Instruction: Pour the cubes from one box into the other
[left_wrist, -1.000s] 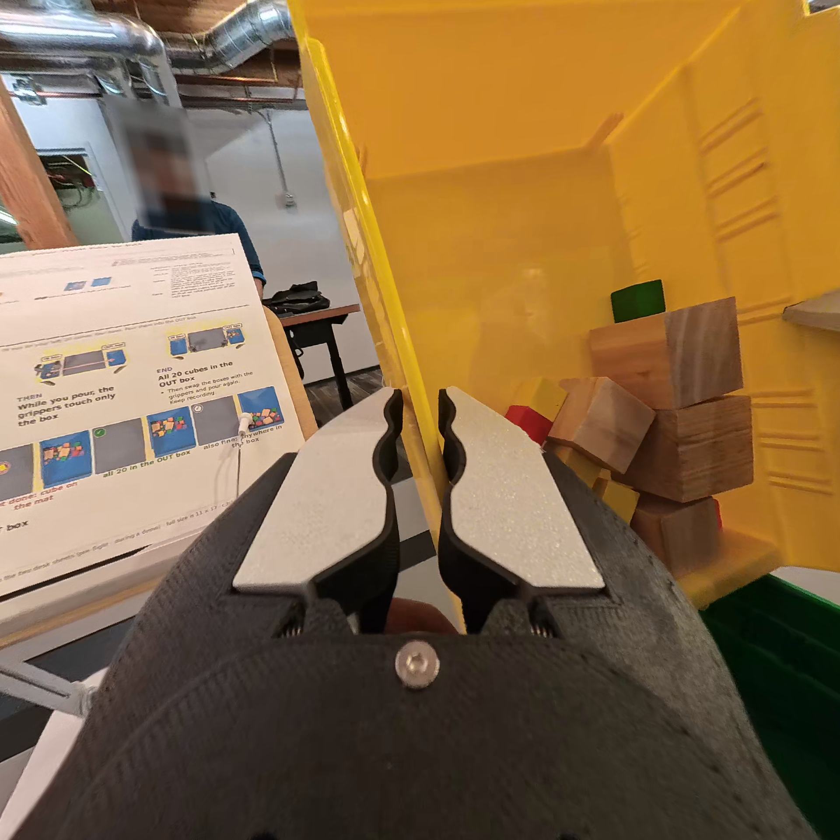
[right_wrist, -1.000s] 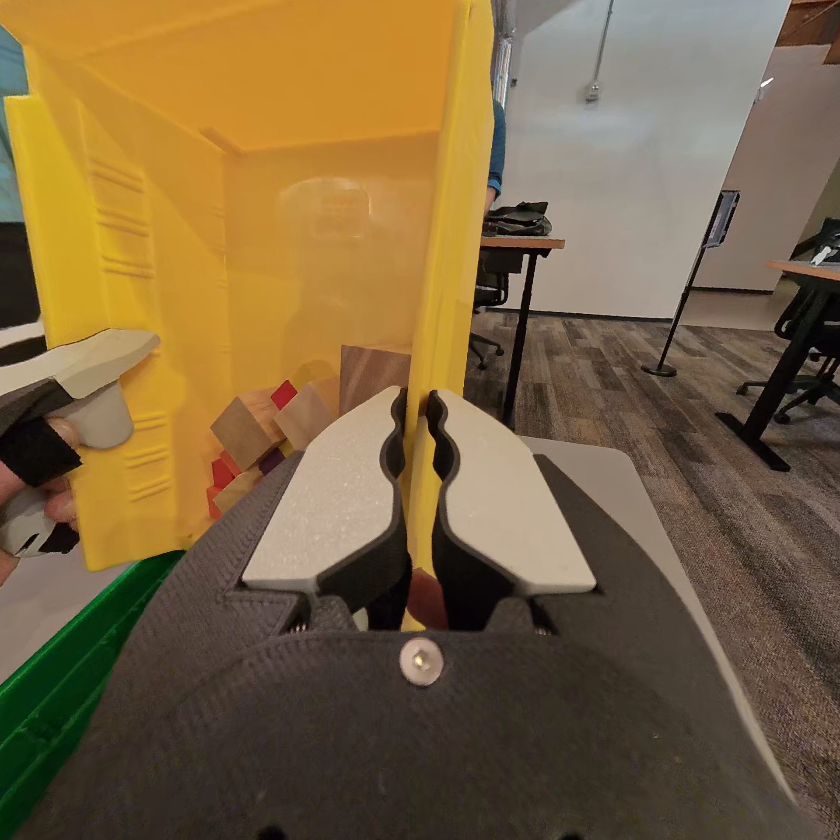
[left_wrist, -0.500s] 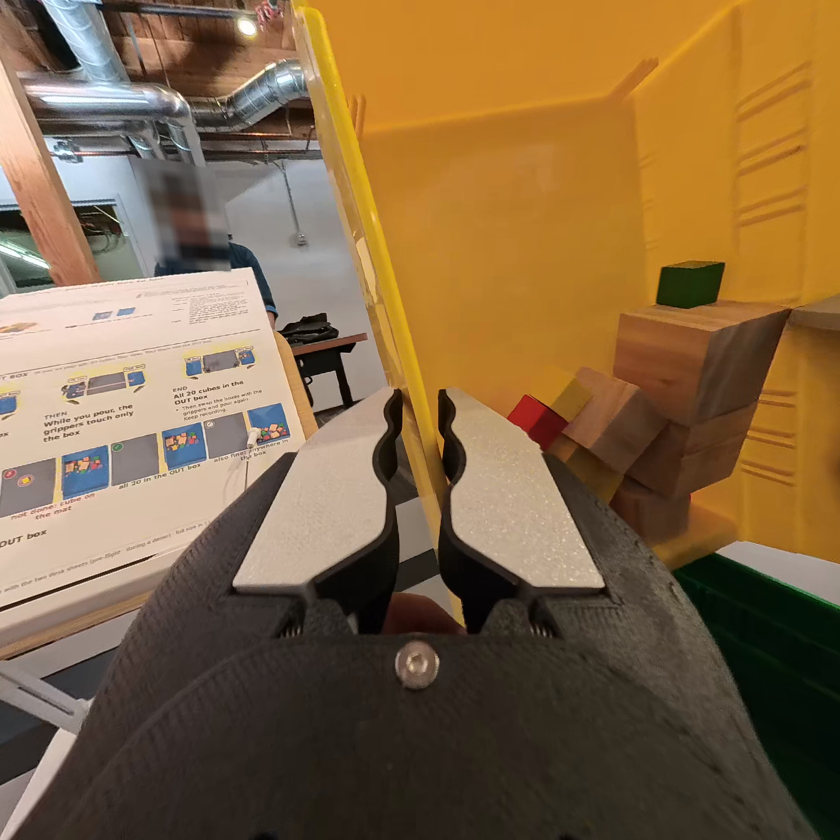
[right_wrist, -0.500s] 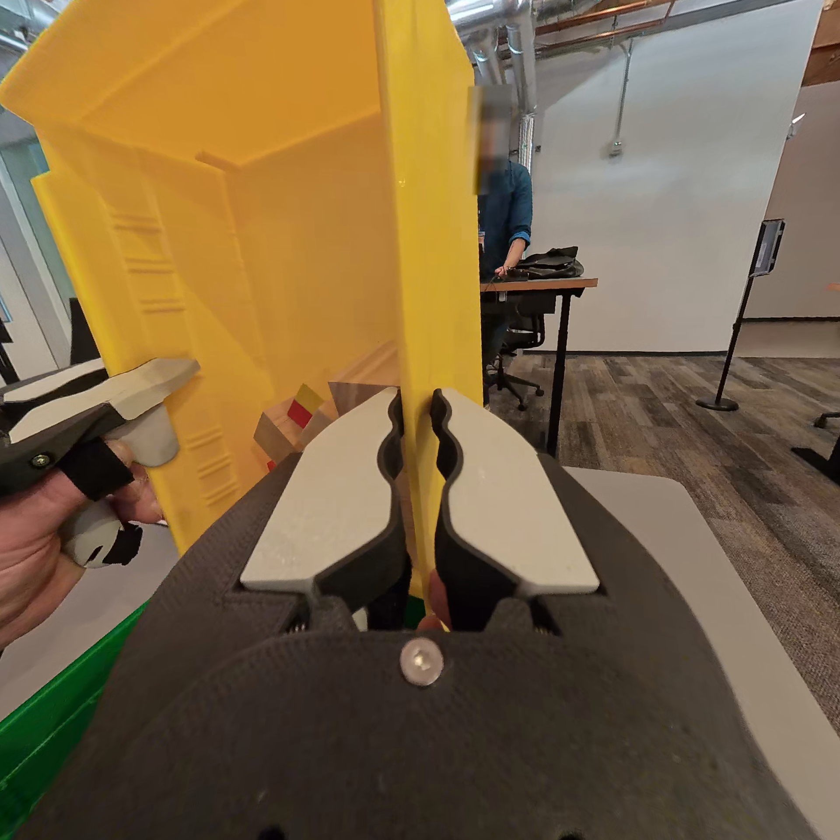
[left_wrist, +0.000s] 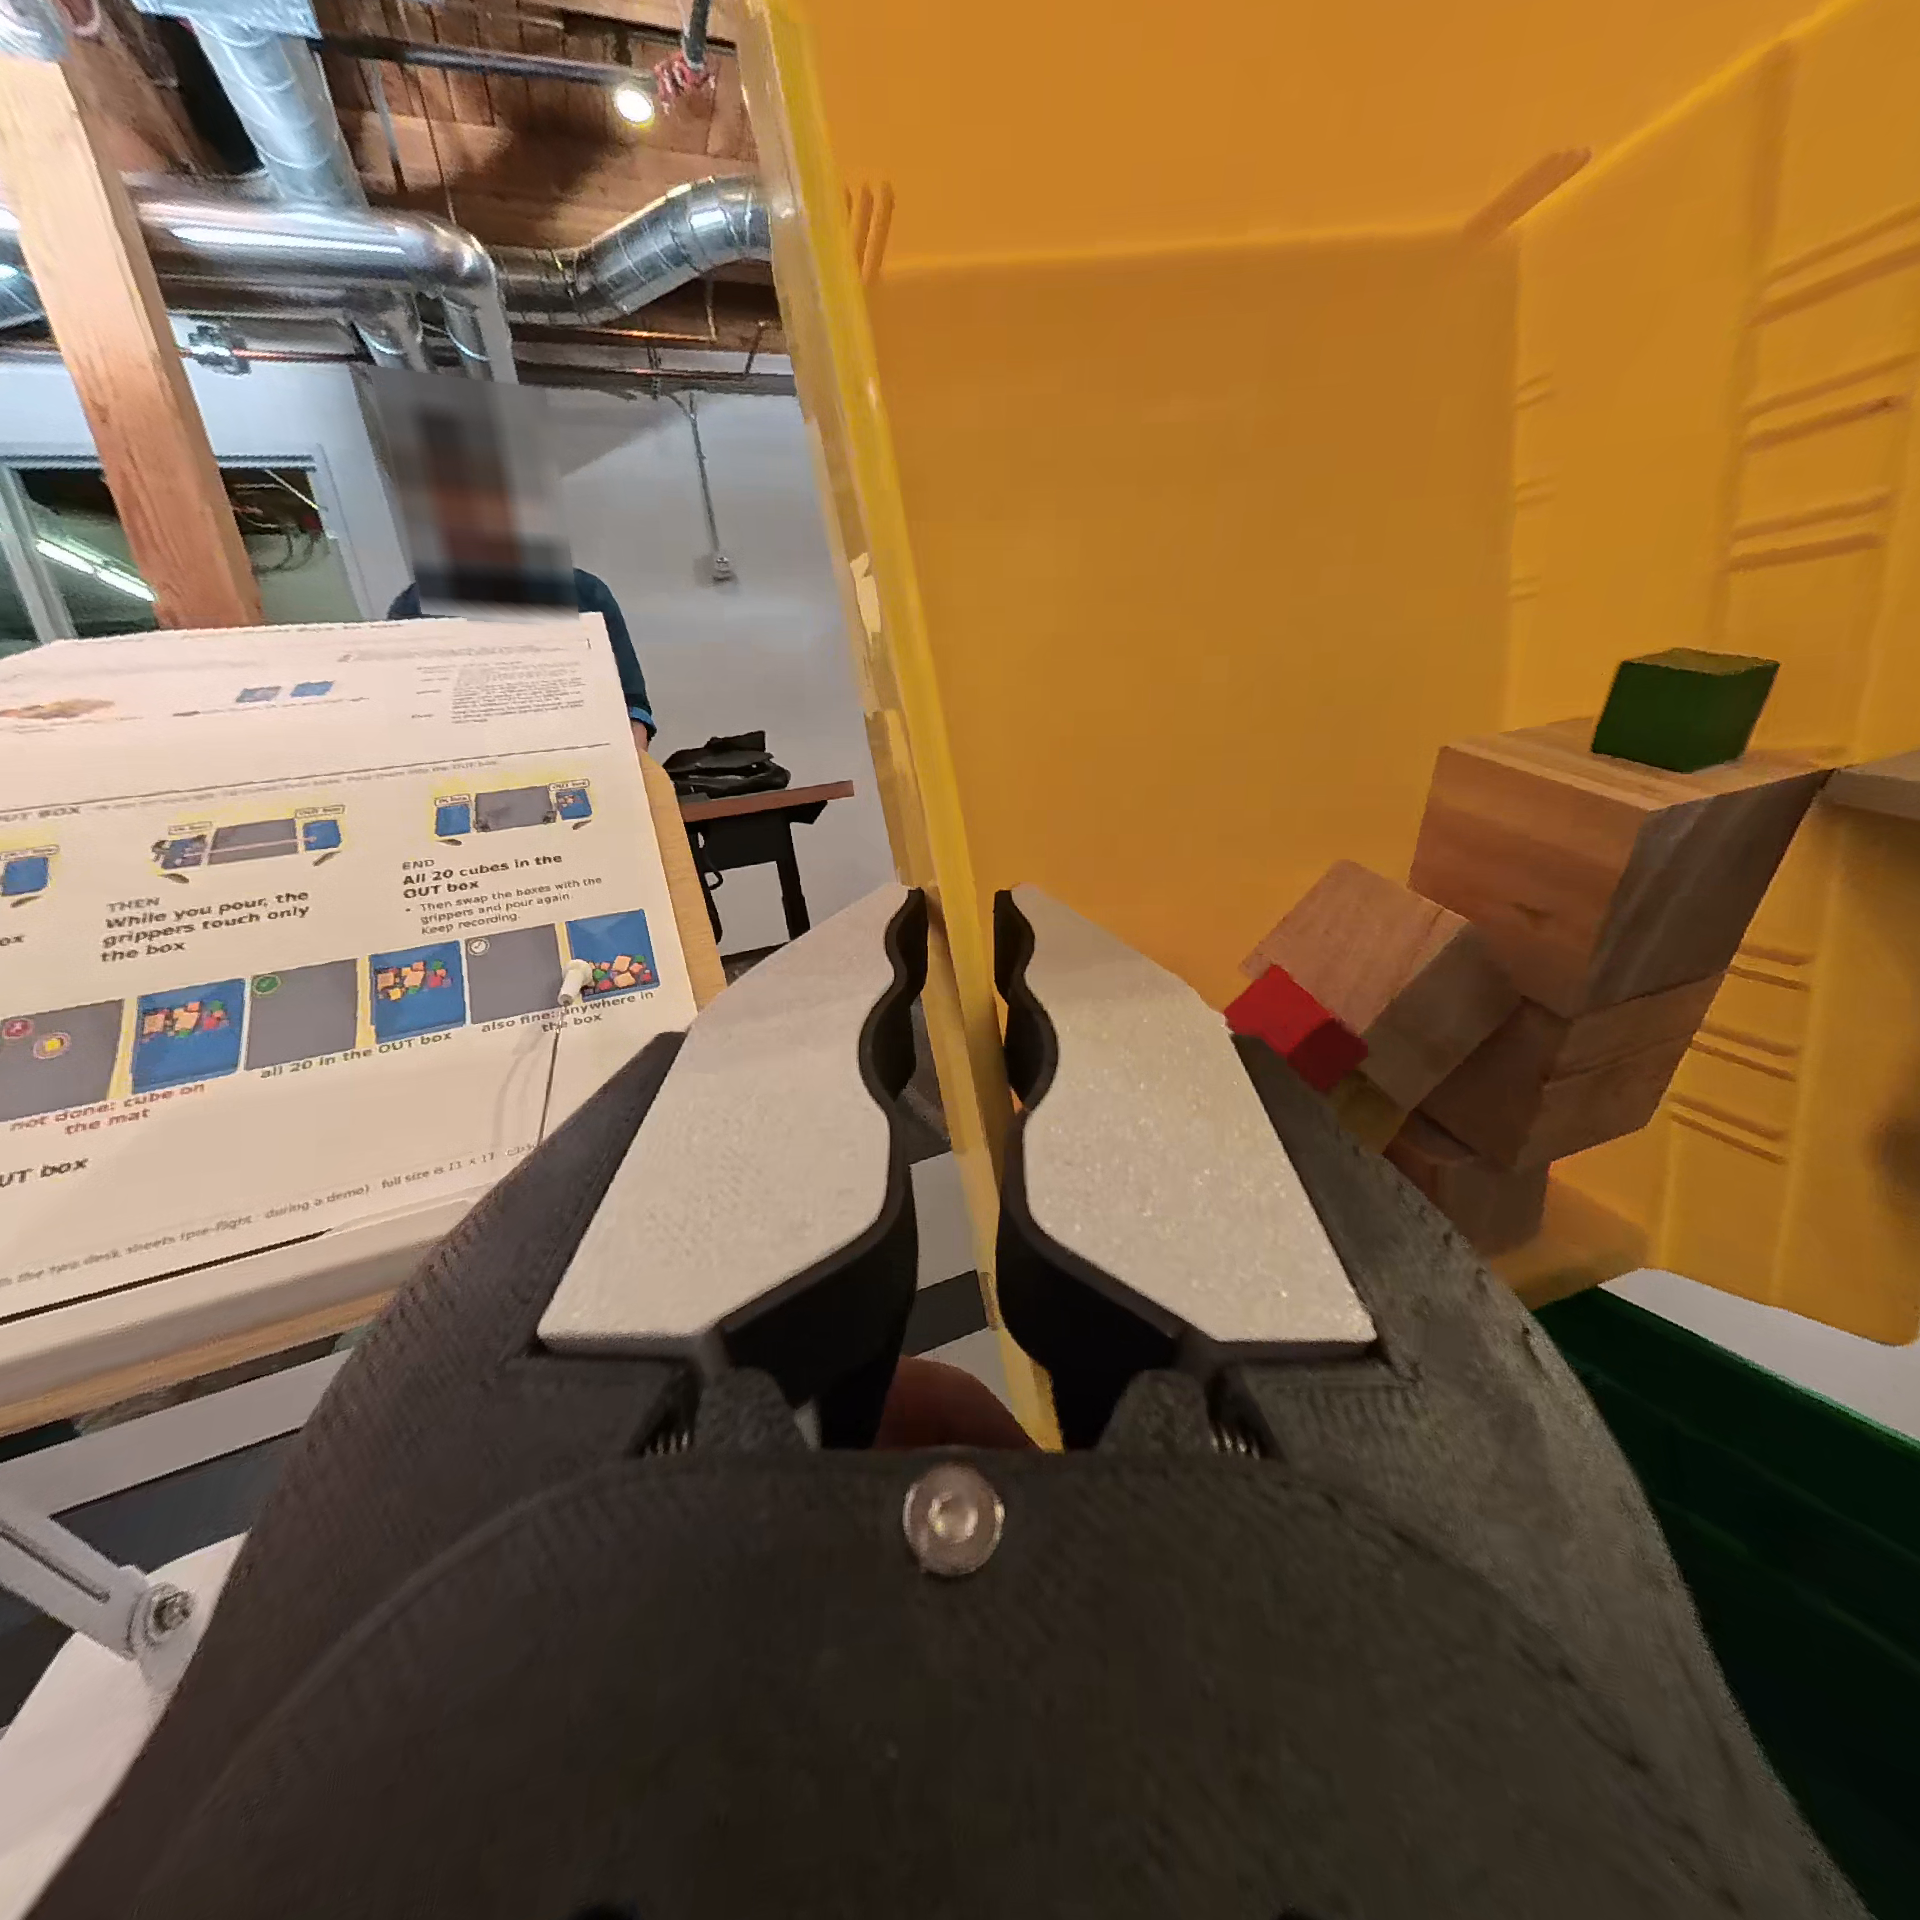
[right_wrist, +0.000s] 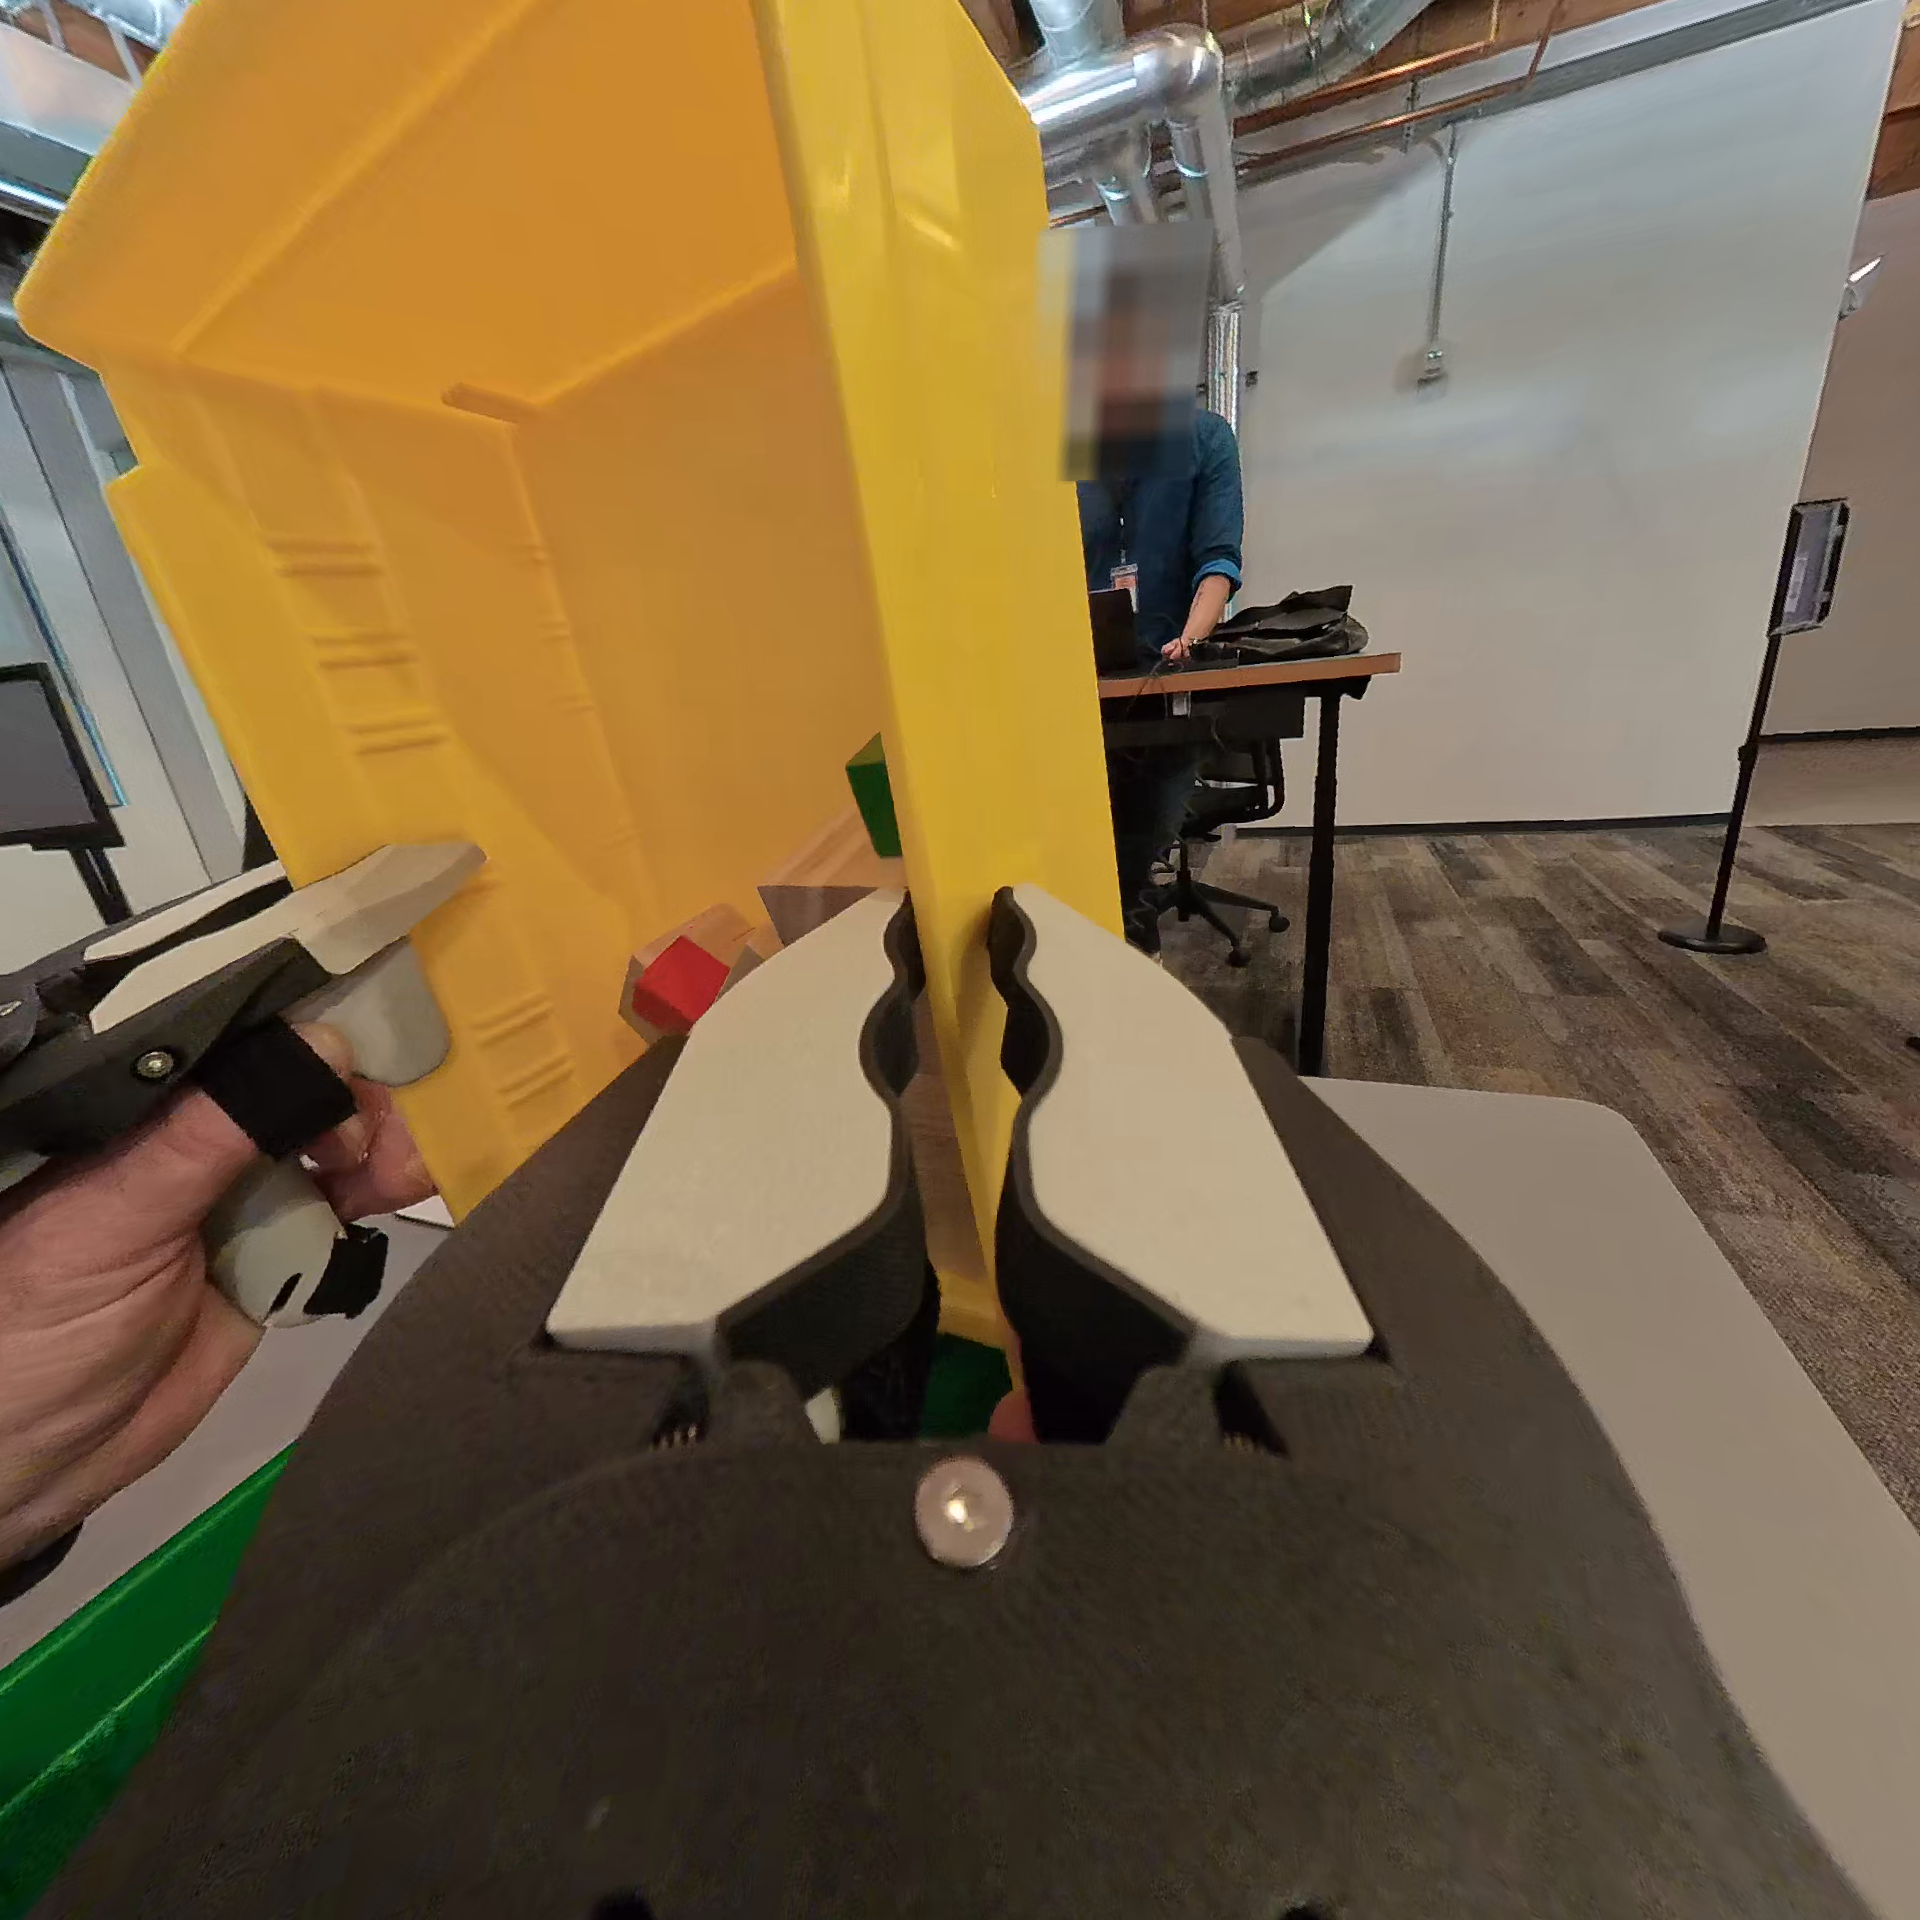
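A yellow box (left_wrist: 1195, 582) is held up and tipped steeply, its open side toward the cameras. My left gripper (left_wrist: 958, 909) is shut on one of its side walls. My right gripper (right_wrist: 951, 909) is shut on the opposite wall of the yellow box (right_wrist: 540, 499). Inside, wooden cubes (left_wrist: 1590, 883), a small green cube (left_wrist: 1681, 709) and a red cube (left_wrist: 1288, 1023) are heaped in the lowest corner. The red cube (right_wrist: 681, 982) and green cube (right_wrist: 871, 795) also show in the right wrist view. A green box (left_wrist: 1766, 1455) lies just below; its rim (right_wrist: 94, 1683) shows at lower left.
A slanted instruction sheet (left_wrist: 312, 914) stands to the left. The left gripper and the hand holding it (right_wrist: 208, 1122) show in the right wrist view. A person stands at a desk (right_wrist: 1247, 675) behind. The grey table edge (right_wrist: 1683, 1299) runs along the right.
Both grippers have tipped the yellow box further up. The heap of cubes has slid down toward the lowest corner, and the green box rim sits lower in view.
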